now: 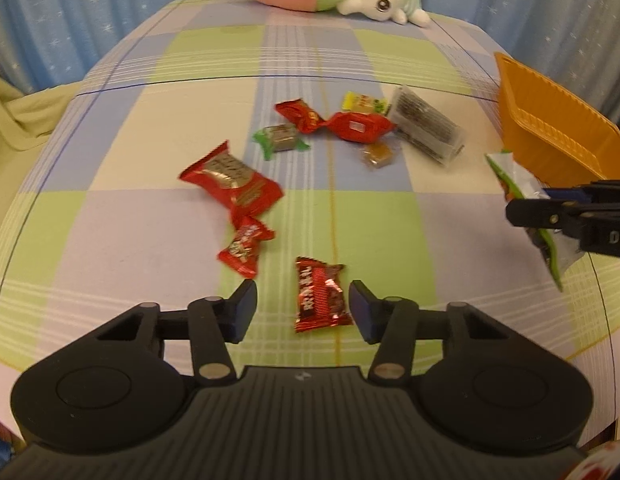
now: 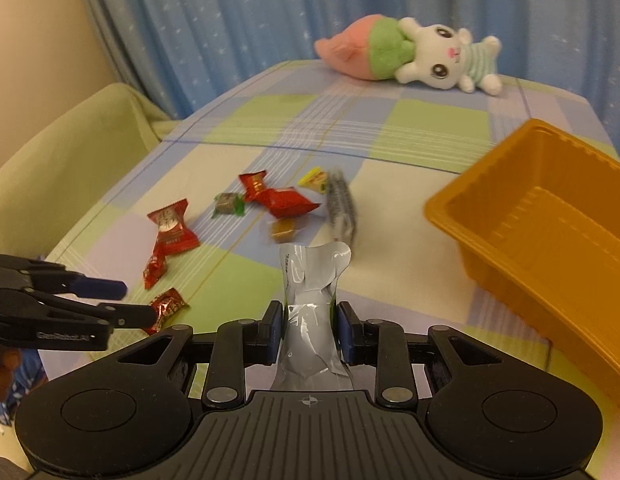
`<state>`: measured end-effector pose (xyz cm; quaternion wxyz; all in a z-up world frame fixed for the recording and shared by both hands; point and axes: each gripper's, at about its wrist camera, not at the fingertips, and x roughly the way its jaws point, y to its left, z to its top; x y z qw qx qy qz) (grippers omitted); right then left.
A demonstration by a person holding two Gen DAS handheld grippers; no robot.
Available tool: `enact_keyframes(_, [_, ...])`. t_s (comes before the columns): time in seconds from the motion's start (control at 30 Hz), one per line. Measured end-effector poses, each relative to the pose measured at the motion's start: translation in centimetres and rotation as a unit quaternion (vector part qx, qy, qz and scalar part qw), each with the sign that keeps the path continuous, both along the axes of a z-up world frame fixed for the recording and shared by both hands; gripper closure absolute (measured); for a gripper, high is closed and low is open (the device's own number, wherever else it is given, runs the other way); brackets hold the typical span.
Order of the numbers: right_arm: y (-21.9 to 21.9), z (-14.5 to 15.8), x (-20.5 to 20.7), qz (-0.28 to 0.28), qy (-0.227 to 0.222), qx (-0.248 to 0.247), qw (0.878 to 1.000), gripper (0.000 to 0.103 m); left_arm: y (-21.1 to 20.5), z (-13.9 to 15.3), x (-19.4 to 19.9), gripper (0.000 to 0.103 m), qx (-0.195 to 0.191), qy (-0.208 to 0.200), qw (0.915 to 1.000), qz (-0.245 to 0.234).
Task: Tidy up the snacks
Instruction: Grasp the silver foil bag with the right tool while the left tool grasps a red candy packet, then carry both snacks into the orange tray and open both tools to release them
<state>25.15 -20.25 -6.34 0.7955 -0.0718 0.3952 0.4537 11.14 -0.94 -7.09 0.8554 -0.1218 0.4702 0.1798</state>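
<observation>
Red-foil candy (image 1: pixel 319 295) lies low centre in the left wrist view, between the spread fingers of the left gripper (image 1: pixel 303 309), untouched. Bare checked cloth (image 1: pixel 110 240) opens leftward. At the right edge, the right gripper (image 2: pixel 305 334) pinches a silver packet (image 2: pixel 312 320) near the orange tray (image 2: pixel 550 236).

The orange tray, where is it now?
The orange tray sits empty at the table's right side, right of the clear packet, in the right wrist view.

Desk cloth (image 1: pixel 110 208) is pastel plaid: green, lilac, cream, blue. Candy wrappers (image 1: pixel 234 184) mostly shiny red (one pouch (image 2: pixel 310 320) silver), tray (image 2: pixel 550 240) orange, curtain (image 2: pixel 230 20) starry blue.
</observation>
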Motion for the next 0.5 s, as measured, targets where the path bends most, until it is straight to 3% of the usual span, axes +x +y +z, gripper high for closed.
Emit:
enact_keyframes(0.27, [-4.4, 1.1, -0.1, -0.054, 0.009, 0.007, 0.998, 0.073, -0.2, -1.0, 1.2, 0.078, -0.004, 0.01, 0.9996, -0.027])
enact_keyframes(0.5, [-6.8, 1.7, -0.4, -0.083, 0.01, 0.014, 0.996, 0.073, -0.6, -1.0, 1.5, 0.079, 0.003, 0.009, 0.9991, -0.041])
